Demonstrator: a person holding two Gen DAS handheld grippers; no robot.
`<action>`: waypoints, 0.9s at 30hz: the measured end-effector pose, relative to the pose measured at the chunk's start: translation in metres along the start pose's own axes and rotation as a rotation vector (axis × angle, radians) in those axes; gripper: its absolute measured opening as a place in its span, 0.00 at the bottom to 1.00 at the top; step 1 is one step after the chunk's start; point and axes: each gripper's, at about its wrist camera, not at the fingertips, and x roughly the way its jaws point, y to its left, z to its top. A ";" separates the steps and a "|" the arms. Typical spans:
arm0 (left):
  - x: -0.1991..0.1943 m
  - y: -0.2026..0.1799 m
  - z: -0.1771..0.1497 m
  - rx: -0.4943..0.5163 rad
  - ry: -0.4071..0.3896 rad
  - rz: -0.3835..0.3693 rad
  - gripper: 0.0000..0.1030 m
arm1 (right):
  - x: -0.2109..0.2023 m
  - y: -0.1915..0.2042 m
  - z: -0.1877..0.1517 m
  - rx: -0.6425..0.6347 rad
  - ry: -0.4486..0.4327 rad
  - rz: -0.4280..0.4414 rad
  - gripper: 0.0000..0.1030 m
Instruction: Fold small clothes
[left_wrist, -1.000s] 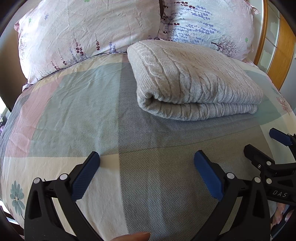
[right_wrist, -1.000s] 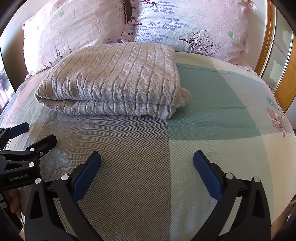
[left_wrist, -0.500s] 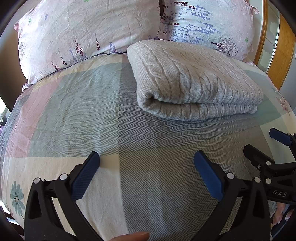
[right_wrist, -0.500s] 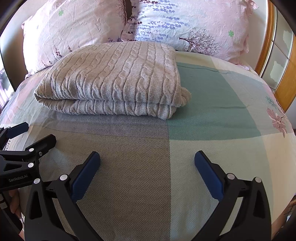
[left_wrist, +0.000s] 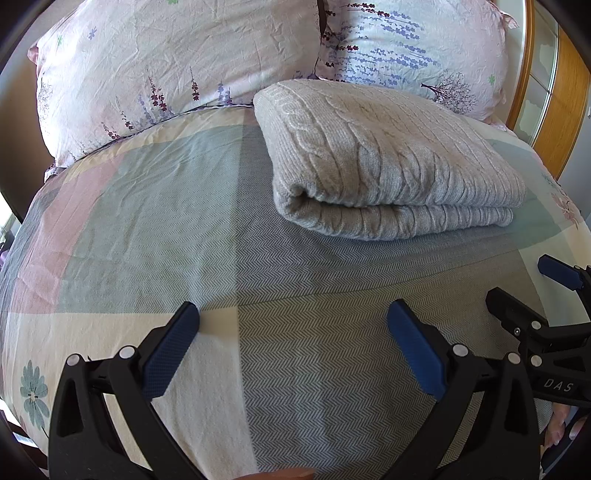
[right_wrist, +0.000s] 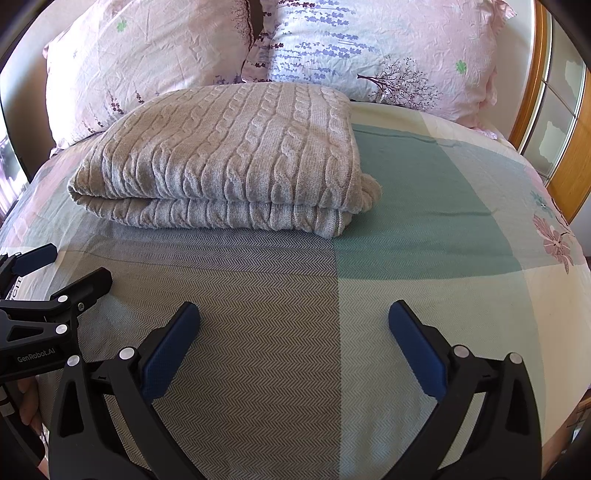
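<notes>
The folded sweater (right_wrist: 225, 162) is lying far ahead of both grippers, its long side running left to right. The left gripper (left_wrist: 291, 347) and right gripper (right_wrist: 293, 345) are both hanging wide, holding nothing, about equally near it.

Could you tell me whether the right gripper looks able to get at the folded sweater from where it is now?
Probably yes: the right gripper is open, and only bare bedspread lies between it and the sweater.

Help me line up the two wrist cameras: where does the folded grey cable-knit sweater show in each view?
Left wrist: the sweater lies upper right of centre.
Right wrist: the sweater lies upper left of centre.
Shared landmark: the two floral pillows behind it.
</notes>
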 end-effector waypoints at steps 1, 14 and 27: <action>0.000 0.000 0.000 0.000 0.000 0.000 0.98 | 0.000 0.000 0.000 0.000 0.000 0.000 0.99; 0.000 0.000 0.000 0.000 0.000 -0.001 0.98 | 0.000 0.000 0.000 0.001 -0.001 -0.001 0.99; 0.000 -0.002 0.001 0.003 0.002 -0.004 0.98 | 0.000 0.000 0.000 0.003 -0.001 -0.002 0.99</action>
